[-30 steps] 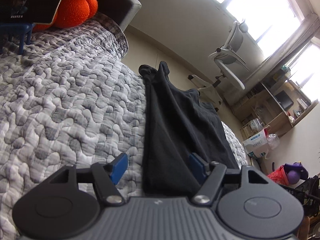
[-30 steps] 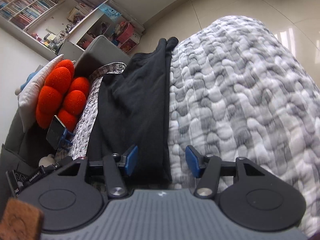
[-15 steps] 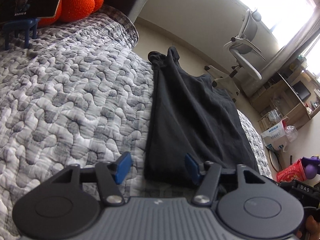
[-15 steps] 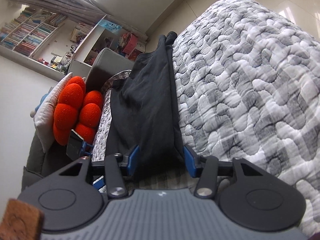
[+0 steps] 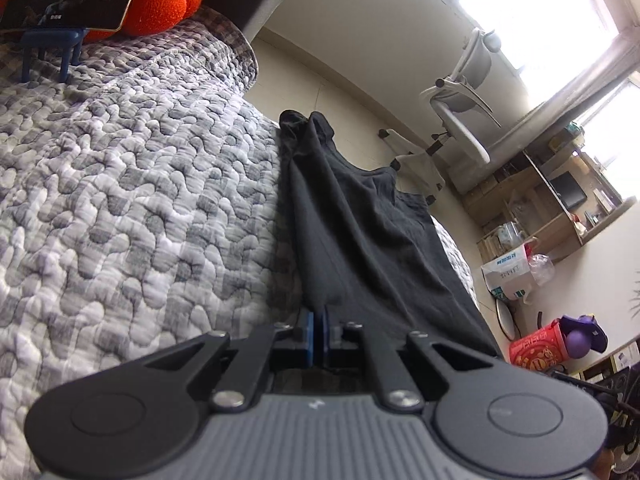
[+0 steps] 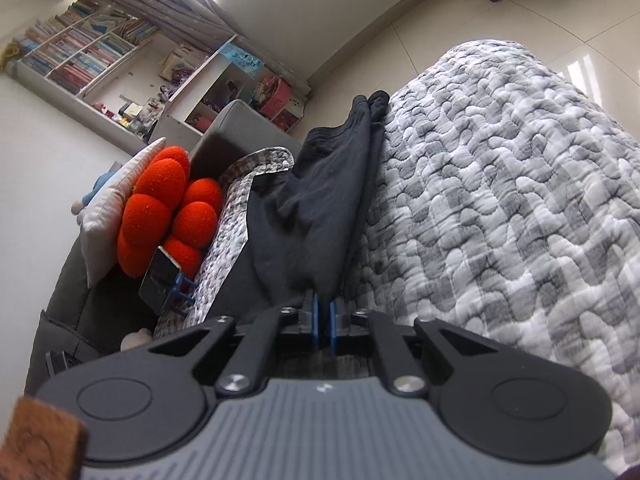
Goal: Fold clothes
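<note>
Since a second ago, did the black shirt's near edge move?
Yes. The black shirt near edge, flat on the quilt before, is now bunched and lifted off it, pinched in the left tool.

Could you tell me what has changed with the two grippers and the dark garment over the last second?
Both grippers closed on the near edge of the dark garment: the left gripper and the right gripper stood open a second ago and now pinch the cloth, bunching it. The quilt and the orange cushion stayed put.
</note>
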Available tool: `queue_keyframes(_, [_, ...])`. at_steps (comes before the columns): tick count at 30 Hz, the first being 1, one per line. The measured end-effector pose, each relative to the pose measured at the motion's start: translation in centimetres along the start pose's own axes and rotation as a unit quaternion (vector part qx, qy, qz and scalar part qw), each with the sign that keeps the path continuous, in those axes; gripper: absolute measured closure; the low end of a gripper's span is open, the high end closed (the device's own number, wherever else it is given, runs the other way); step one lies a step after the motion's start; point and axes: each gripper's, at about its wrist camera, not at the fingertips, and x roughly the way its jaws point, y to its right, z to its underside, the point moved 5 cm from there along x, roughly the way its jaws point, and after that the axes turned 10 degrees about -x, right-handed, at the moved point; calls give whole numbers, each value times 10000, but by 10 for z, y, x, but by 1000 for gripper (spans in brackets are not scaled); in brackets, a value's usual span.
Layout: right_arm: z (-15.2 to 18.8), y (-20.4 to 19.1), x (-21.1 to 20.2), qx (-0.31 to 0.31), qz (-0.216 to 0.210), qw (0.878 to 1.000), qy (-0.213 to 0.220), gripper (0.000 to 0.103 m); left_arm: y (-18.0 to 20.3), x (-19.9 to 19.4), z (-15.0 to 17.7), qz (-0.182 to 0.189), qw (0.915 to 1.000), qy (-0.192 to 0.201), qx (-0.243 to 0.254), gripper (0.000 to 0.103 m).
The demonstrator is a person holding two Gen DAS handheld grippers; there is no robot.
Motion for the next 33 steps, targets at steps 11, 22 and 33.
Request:
queue_keyframes(11, [60, -13, -20, -1228, 817, 9857, -810, 87, -21, -14, 67, -597, 9954, -523, 532, 94])
queue_keyframes(22, [25, -61, -118, -2612, 978, 9598, 308, 73, -3, -71, 45, -803, 9927, 210, 874, 71])
queue_keyframes(33, [25, -110, -217, -3485, 1213, 9253, 876, 73, 14, -124, 40, -895, 9885, 702, 994, 60])
